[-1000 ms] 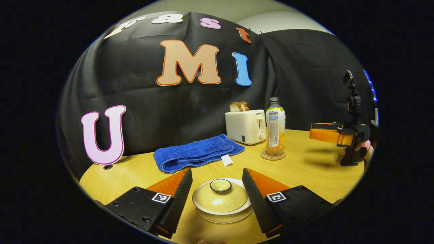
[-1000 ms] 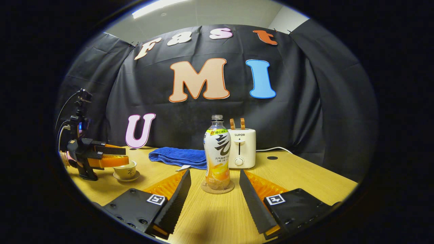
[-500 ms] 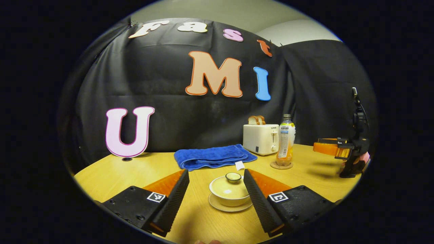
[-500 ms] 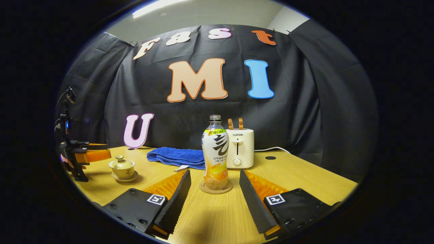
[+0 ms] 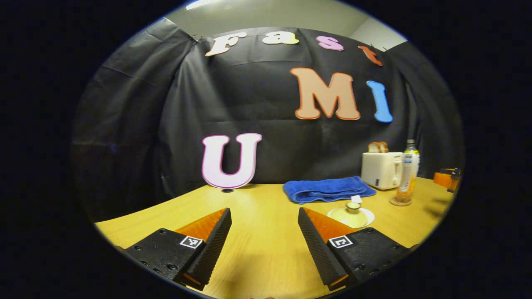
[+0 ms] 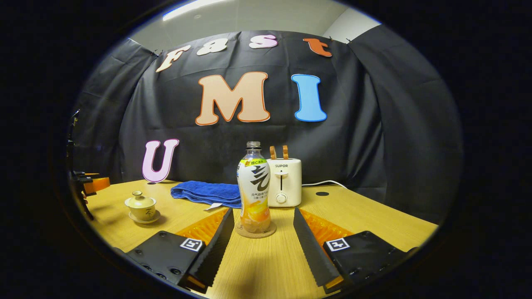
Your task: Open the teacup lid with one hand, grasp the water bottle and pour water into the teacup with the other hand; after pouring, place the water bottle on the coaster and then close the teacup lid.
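Observation:
The pale yellow teacup (image 6: 141,206) stands on its saucer at the left of the table with its lid on. In the left gripper view the lidded teacup (image 5: 351,214) sits just right of my right finger, outside the jaws. My left gripper (image 5: 264,210) is open over bare table, holding nothing. At the far left of the right gripper view, the left gripper (image 6: 89,185) is apart from the cup. The water bottle (image 6: 254,193) stands upright on a round coaster (image 6: 256,231). My right gripper (image 6: 263,210) is open, its fingers either side of the bottle's base but short of it.
A white toaster (image 6: 284,182) with bread slices stands behind the bottle, its cable running right. A folded blue towel (image 6: 205,193) lies between cup and toaster. The wooden table (image 6: 374,220) ends at the black cloth wall. A small dark hole (image 6: 321,193) marks the tabletop.
My left gripper has drawn back from the teacup and swung left, so the lidded cup went from between its fingers to their right. The right gripper has hardly moved.

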Demonstrator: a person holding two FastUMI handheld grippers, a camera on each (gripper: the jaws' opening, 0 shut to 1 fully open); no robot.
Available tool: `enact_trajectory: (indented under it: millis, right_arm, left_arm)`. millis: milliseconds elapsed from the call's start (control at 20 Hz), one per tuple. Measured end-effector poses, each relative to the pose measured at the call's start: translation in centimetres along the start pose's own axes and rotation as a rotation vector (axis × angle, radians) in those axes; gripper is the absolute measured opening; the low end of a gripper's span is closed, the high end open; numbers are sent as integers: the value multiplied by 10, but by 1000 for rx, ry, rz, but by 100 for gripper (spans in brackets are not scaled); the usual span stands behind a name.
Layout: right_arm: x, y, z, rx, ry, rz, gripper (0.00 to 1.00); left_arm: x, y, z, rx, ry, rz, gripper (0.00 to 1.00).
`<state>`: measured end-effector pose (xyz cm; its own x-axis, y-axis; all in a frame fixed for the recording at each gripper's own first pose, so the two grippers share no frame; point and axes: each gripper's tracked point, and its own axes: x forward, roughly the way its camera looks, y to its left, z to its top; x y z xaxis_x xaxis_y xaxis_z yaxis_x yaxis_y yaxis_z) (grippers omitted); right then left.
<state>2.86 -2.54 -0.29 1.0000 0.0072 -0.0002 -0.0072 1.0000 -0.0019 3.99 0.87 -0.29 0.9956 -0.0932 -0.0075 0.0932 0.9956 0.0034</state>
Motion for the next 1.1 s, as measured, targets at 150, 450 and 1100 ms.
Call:
enact_trajectory:
  millis: [150, 450, 1100]
  right_arm:
    - [0, -4, 0, -2, -1, -22, 93]
    - [-1, -4, 0, -1, -2, -22, 91]
    - [-1, -4, -1, -1, -1, -22, 93]
  left_arm:
    - [-2, 15, -2, 3, 2, 94, 94]
    - [-2, 13, -5, -1, 1, 99, 94]
    - [-2, 15, -7, -1, 0, 117, 94]
